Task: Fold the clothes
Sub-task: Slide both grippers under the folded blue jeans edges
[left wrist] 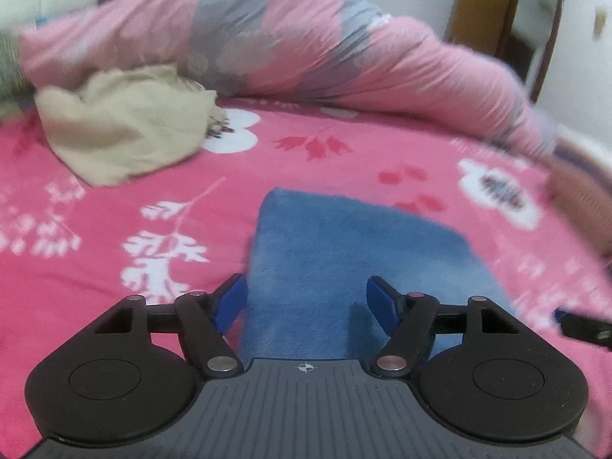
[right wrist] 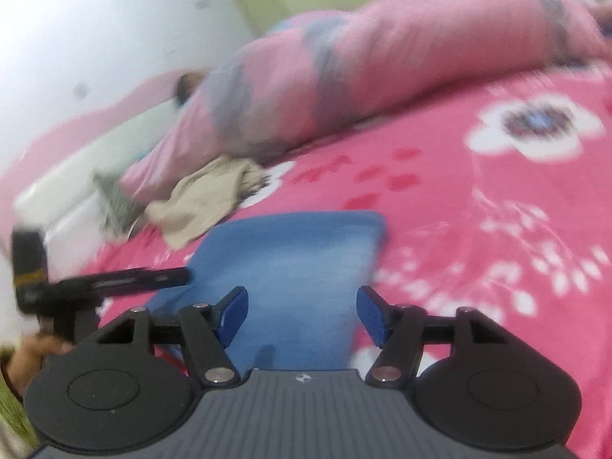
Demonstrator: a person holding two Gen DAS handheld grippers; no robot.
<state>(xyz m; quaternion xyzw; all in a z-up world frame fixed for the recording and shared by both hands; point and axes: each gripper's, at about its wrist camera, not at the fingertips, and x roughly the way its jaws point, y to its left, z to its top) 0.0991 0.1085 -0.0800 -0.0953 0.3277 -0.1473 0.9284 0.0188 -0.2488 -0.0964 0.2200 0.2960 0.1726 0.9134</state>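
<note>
Left gripper (left wrist: 306, 302) released, jaws apart above the folded blue cloth (left wrist: 344, 252), nothing grasped. Cloth lies flat on the pink floral bed (left wrist: 114, 199). Beige garment (left wrist: 122, 134) far left. Right gripper (right wrist: 302, 315) likewise released over the cloth.

Ahead of your left gripper (left wrist: 304, 302) the blue folded cloth (left wrist: 344, 252) lies flat on the bed (left wrist: 287, 176), with bare sheet around it. At 10 o'clock a beige garment (left wrist: 122, 130) sits in a heap; from 11 to 2 o'clock the rolled pink quilt (left wrist: 306, 38) walls off the far side. Your right gripper (left wrist: 581, 325) edges in at 3 o'clock.
</note>
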